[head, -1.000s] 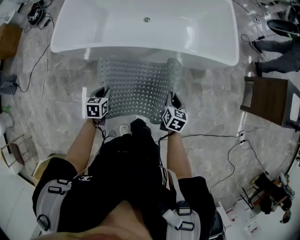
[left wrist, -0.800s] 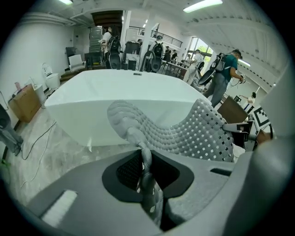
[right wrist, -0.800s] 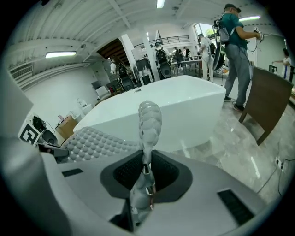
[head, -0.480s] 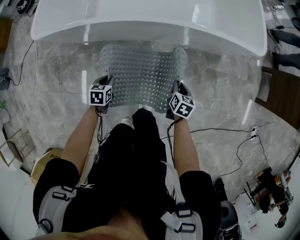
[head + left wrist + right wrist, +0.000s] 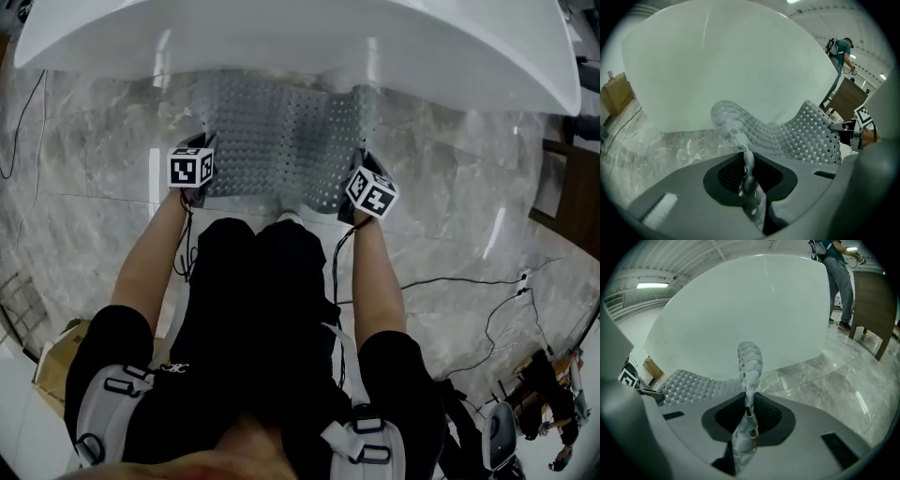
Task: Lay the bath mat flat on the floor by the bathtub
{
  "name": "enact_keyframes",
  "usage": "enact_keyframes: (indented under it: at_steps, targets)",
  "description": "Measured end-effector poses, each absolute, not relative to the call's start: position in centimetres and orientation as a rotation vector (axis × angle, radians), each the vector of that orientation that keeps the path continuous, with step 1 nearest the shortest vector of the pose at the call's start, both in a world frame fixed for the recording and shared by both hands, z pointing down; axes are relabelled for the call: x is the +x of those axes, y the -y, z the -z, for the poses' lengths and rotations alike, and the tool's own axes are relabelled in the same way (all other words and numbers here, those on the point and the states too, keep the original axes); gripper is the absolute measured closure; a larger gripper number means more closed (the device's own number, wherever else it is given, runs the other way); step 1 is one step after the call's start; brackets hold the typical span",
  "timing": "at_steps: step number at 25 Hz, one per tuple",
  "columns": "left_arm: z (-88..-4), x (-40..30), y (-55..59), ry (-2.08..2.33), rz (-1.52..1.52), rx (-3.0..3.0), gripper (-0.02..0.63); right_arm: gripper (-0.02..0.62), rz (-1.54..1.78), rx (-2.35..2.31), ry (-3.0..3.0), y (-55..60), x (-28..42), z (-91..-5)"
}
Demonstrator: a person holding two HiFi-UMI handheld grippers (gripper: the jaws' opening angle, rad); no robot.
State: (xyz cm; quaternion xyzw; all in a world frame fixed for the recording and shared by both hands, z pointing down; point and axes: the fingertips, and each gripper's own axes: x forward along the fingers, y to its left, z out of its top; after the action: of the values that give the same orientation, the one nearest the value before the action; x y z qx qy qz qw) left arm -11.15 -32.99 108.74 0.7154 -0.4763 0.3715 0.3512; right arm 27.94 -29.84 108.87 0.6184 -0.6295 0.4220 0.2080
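Left claw (image 5: 201, 148) gripped the mat's (image 5: 281, 131) near left corner and right claw (image 5: 360, 165) its near right corner. The mat hung wavy between them, beside the tub (image 5: 281, 37).

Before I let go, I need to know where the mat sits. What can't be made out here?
- Head view: the bath mat's far edge, hidden under the bathtub rim.
- Right gripper view: whether the mat touches the floor, hidden by the body of the right gripper.
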Motion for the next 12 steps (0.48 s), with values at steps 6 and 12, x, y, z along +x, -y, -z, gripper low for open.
enact_keyframes:
  at_steps: [6,12]
  targets:
    - [-115.9,-13.2,34.8,1.255,-0.991,1.821,0.537,0.534,-1.172,1.691,1.691,30.4,30.8,-117.0]
    - [-121.5,-15.8,33.7,1.205,-1.093,1.713,0.503,0.521,-1.162,1.605,1.56,29.9,32.8,-122.7]
